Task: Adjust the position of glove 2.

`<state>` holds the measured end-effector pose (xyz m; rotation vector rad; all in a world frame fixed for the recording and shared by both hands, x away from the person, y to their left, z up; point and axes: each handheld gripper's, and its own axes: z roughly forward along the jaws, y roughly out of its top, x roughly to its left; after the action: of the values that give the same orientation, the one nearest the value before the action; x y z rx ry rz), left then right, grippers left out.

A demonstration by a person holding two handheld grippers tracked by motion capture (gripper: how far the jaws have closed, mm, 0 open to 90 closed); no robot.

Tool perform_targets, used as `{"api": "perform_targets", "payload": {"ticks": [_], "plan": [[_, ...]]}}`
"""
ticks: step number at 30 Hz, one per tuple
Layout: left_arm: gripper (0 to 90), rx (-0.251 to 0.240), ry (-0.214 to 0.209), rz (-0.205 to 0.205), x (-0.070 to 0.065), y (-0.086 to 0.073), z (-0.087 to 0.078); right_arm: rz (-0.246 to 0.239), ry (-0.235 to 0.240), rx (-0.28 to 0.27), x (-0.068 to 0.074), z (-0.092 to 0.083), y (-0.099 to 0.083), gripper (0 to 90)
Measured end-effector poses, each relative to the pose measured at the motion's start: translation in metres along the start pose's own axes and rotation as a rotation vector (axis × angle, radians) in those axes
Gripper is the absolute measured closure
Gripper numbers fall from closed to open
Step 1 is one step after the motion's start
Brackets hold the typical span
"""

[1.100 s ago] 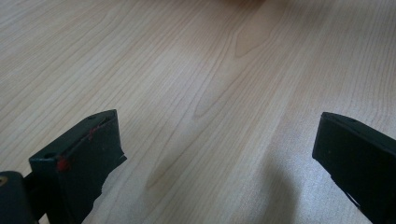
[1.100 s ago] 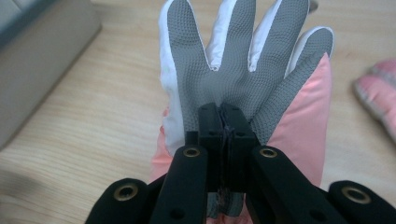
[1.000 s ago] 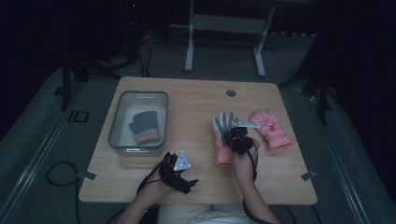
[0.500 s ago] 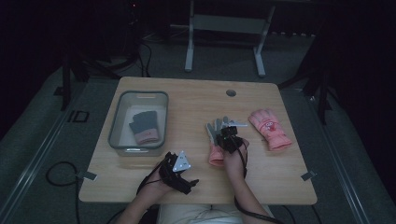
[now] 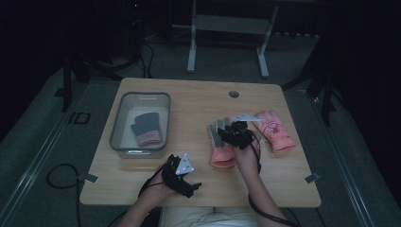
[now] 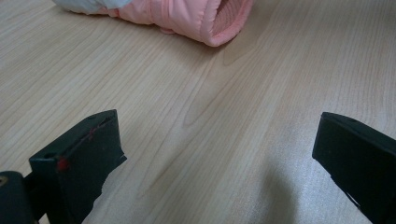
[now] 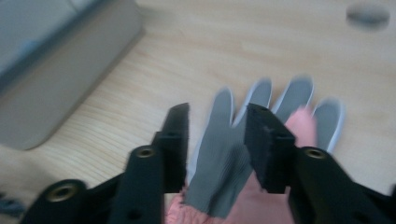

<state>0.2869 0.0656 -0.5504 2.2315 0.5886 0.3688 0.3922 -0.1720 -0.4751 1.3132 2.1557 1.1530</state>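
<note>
The right gripper (image 7: 215, 140) has just been opening, jaws apart over the glove (image 5: 221, 144), releasing it flat. The left gripper (image 5: 182, 177) rests open on the surface (image 5: 189, 109), idle.

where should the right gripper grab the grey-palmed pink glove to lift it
Probably the pink cuff end of the grey-palmed glove, coming straight down from above. It lies flat, palm up, so the thick padded cuff gives the jaws more to pinch than the thin spread fingers. The right gripper hovers over it, jaws just opened, pressing nothing.
</note>
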Motion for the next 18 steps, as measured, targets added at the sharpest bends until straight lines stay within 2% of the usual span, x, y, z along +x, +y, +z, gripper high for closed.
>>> {"api": "perform_targets", "payload": {"ticks": [1, 5, 7, 13, 15, 18], "plan": [[1.1, 0.000, 0.001, 0.000, 0.000, 0.000, 0.000, -0.032, -0.011, -0.010, -0.005, -0.008, 0.003, 58.7], [1.1, 0.003, 0.006, 0.004, 0.000, 0.000, 0.000, -0.116, -0.003, -0.042, -0.030, -0.032, 0.006, 56.3], [1.1, 0.005, 0.007, 0.006, 0.000, 0.000, 0.000, -0.132, 0.015, -0.055, -0.049, -0.043, 0.005, 58.9], [1.1, 0.005, 0.009, 0.002, -0.001, 0.000, 0.000, -0.151, -0.051, -0.028, -0.114, -0.066, -0.003, 61.4], [1.1, 0.007, 0.010, 0.006, -0.001, 0.000, 0.000, -0.162, -0.081, -0.011, -0.132, -0.070, -0.004, 61.8], [1.1, 0.015, 0.006, 0.008, -0.002, 0.001, 0.000, -0.186, -0.096, 0.008, -0.157, -0.072, -0.005, 61.4]]}}
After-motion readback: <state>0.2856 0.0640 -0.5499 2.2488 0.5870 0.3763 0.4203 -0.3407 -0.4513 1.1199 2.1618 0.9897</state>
